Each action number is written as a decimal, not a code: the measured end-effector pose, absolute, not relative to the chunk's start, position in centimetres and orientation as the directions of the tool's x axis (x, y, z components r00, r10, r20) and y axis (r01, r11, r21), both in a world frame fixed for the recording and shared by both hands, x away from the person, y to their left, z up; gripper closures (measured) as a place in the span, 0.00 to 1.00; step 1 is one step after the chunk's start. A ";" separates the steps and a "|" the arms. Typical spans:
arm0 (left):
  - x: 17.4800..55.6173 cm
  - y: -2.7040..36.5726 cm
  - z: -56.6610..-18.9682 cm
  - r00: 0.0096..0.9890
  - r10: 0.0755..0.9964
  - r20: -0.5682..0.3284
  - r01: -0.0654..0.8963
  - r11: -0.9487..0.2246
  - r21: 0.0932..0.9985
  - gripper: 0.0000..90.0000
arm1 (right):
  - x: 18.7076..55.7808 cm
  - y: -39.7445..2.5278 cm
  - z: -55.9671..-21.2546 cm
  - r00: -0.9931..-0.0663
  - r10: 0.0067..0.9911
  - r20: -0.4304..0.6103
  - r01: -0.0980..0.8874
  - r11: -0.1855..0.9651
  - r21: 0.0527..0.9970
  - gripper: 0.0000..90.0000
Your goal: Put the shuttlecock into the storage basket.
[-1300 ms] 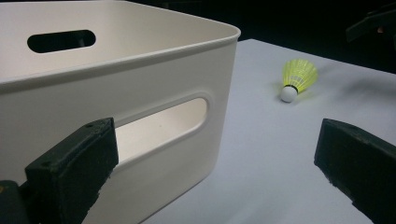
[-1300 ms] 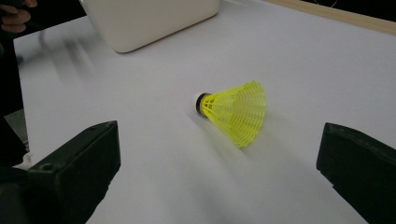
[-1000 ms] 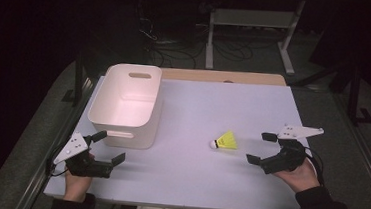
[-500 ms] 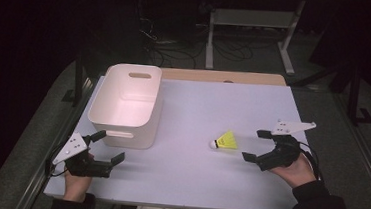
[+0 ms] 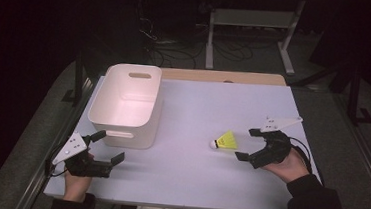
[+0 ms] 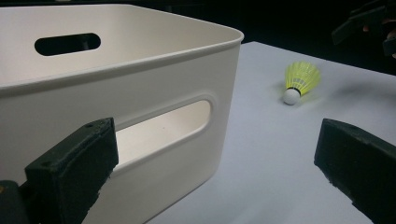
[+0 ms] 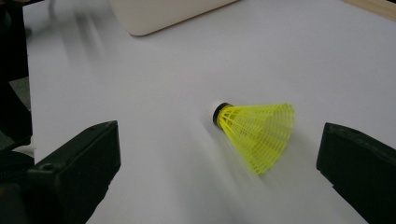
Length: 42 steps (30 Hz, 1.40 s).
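In the high view, a yellow shuttlecock (image 5: 226,140) is lying on its side on the white surface (image 5: 192,180), just beside the right claw (image 5: 246,144), whose jaws are standing apart; the left claw (image 5: 107,147), also spread, is resting near the front wall of a white bin (image 5: 123,109). In the left gripper view, the bin (image 6: 140,116) is sitting close ahead, the shuttlecock (image 6: 300,81) farther off. In the right gripper view, the shuttlecock (image 7: 257,127) is lying between the wide-open jaws, untouched. No writing or label is showing legibly anywhere.

overhead view, two low close views
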State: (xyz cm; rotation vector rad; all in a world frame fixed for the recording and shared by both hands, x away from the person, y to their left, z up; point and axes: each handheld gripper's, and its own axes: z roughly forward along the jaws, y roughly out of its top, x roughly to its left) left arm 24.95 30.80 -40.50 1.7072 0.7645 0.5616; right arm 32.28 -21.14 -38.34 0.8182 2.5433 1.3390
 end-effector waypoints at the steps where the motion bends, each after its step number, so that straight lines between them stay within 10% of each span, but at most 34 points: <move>1: 24.9 30.8 -40.5 0.676 0.737 -0.018 0.203 -0.163 0.966 0.00 | 32.3 -21.1 -38.3 -0.839 0.532 0.114 0.395 0.452 0.800 0.00; 23: 24.9 30.8 -40.5 0.678 0.735 -0.020 0.201 -0.160 0.966 0.00 | 33.2 -19.5 -38.9 -0.867 0.483 0.123 0.399 0.525 0.751 0.00; 42: 24.9 30.9 -40.5 0.677 0.736 -0.019 0.201 -0.160 0.966 0.00 | 33.6 -19.0 -39.5 -0.890 0.443 0.108 0.379 0.588 0.715 0.30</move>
